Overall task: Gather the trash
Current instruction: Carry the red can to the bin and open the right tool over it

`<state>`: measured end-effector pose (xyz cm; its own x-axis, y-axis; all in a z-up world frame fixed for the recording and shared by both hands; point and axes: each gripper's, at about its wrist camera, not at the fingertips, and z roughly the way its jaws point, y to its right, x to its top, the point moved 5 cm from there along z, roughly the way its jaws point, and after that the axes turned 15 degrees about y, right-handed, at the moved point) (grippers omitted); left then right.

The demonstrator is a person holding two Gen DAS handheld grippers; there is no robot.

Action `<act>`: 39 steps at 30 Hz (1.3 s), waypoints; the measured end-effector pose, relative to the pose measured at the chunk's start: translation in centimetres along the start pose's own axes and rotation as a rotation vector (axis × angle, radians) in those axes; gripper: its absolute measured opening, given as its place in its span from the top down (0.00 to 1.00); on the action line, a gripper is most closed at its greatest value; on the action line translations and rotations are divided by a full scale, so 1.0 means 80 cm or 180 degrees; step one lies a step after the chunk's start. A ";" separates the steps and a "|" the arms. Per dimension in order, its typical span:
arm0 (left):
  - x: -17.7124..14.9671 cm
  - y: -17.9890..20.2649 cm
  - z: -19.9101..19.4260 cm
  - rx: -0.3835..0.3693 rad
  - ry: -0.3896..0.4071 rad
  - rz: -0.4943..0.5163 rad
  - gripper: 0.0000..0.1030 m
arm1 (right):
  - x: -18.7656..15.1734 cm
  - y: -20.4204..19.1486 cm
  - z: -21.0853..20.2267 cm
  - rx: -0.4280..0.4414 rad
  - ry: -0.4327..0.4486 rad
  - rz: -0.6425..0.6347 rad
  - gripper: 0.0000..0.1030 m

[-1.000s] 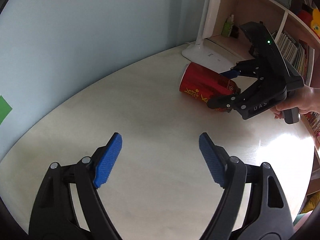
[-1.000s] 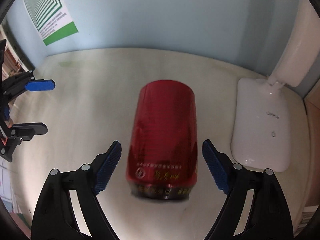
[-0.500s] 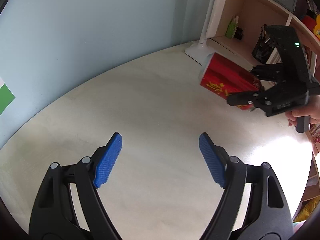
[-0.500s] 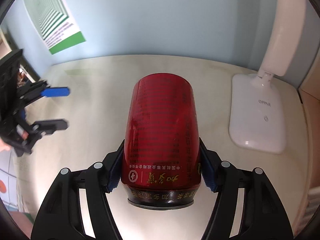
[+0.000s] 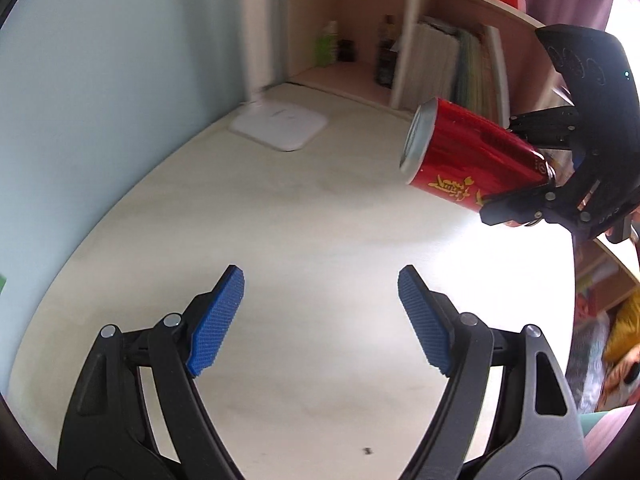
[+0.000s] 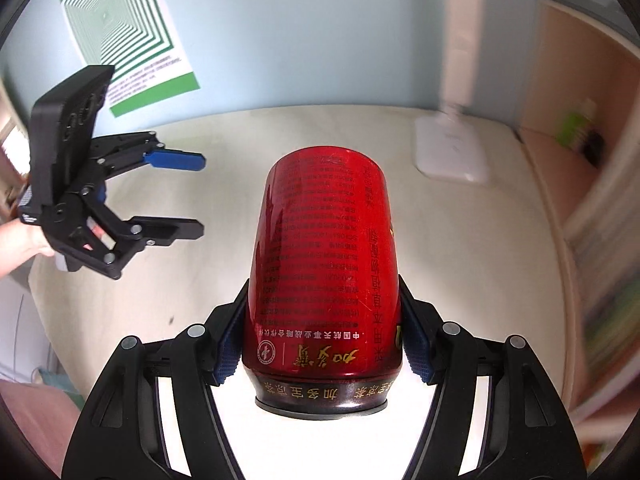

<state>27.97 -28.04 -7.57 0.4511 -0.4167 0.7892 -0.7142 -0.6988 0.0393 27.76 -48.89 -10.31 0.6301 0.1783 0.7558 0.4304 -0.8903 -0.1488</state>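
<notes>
A red drink can (image 6: 324, 264) with gold lettering is clamped between the blue pads of my right gripper (image 6: 322, 340), held near its base and lifted off the pale table (image 6: 224, 208). In the left wrist view the can (image 5: 468, 160) hangs in the air at the right, tilted, silver end toward the left, with the right gripper (image 5: 520, 168) behind it. My left gripper (image 5: 320, 312) is open and empty above the table; it also shows in the right wrist view (image 6: 188, 196) at the left.
A white lamp base (image 5: 280, 124) stands at the back by the blue wall, its stem rising beside a wooden bookshelf (image 5: 360, 52) with books and small bottles. A green striped poster (image 6: 124, 36) hangs on the wall. A small dark speck (image 5: 366, 451) lies on the table.
My right gripper closed on the can and lifted it off the table, carrying it up and away from the lamp. The left gripper stayed open and swung toward the shelf.
</notes>
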 end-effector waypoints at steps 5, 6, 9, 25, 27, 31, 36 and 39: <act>-0.004 0.099 0.007 -0.0443 -0.0067 0.0355 0.25 | -0.068 -0.009 -0.089 -0.0316 0.0088 0.0321 0.36; -0.004 0.122 0.009 -0.0531 -0.0072 0.0431 0.25 | -0.084 -0.010 -0.109 -0.0401 0.0106 0.0385 0.36; -0.010 0.203 0.009 -0.0819 -0.0087 0.0688 0.25 | -0.139 -0.014 -0.174 -0.0644 0.0147 0.0583 0.36; -0.180 0.693 -0.035 -0.2410 -0.0471 0.1689 0.25 | -0.581 -0.090 -0.483 -0.1797 0.0074 0.2138 0.36; -0.230 0.728 -0.031 -0.2539 -0.0649 0.1764 0.25 | -0.643 -0.097 -0.489 -0.1870 0.0004 0.2371 0.36; -0.332 0.769 0.004 -0.2702 -0.0888 0.2116 0.25 | -0.755 -0.106 -0.468 -0.2011 -0.0056 0.2807 0.36; -0.469 0.793 0.094 -0.2784 -0.1406 0.2265 0.25 | -0.896 -0.094 -0.393 -0.2107 -0.0086 0.3272 0.36; -0.528 0.804 0.135 -0.2798 -0.1491 0.2400 0.25 | -0.967 -0.081 -0.333 -0.2106 -0.0150 0.3360 0.35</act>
<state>-31.22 -61.67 -44.98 -0.2076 -0.8370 0.5063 -0.9114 0.3535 0.2106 -41.00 -68.06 -50.77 0.4981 -0.7491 0.4367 -0.6989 -0.6449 -0.3091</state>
